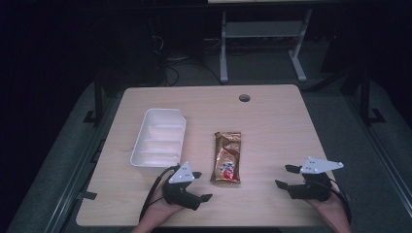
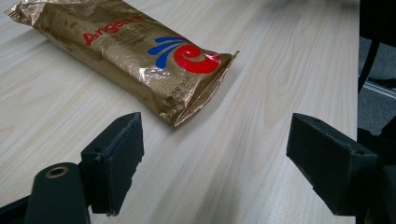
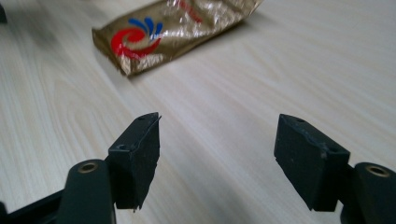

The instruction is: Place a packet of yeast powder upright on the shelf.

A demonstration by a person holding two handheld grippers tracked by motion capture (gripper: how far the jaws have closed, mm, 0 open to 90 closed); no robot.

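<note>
A gold foil snack packet (image 1: 227,158) with a red and blue swirl lies flat near the middle of the wooden table (image 1: 272,116). My left gripper (image 1: 201,193) rests near the front edge, just left of the packet's near end, jaws open and empty. In the left gripper view the packet (image 2: 135,51) lies a little beyond the open left gripper (image 2: 215,158). My right gripper (image 1: 285,176) sits at the front right, open and empty, pointing left toward the packet. The right gripper view has the packet (image 3: 168,32) farther off, ahead of the open right gripper (image 3: 217,158).
A white plastic bin (image 1: 159,137) stands left of the packet, empty as far as I can see. A round cable hole (image 1: 244,98) sits near the table's far edge. Beyond the table is a dark floor with a metal desk frame (image 1: 262,43).
</note>
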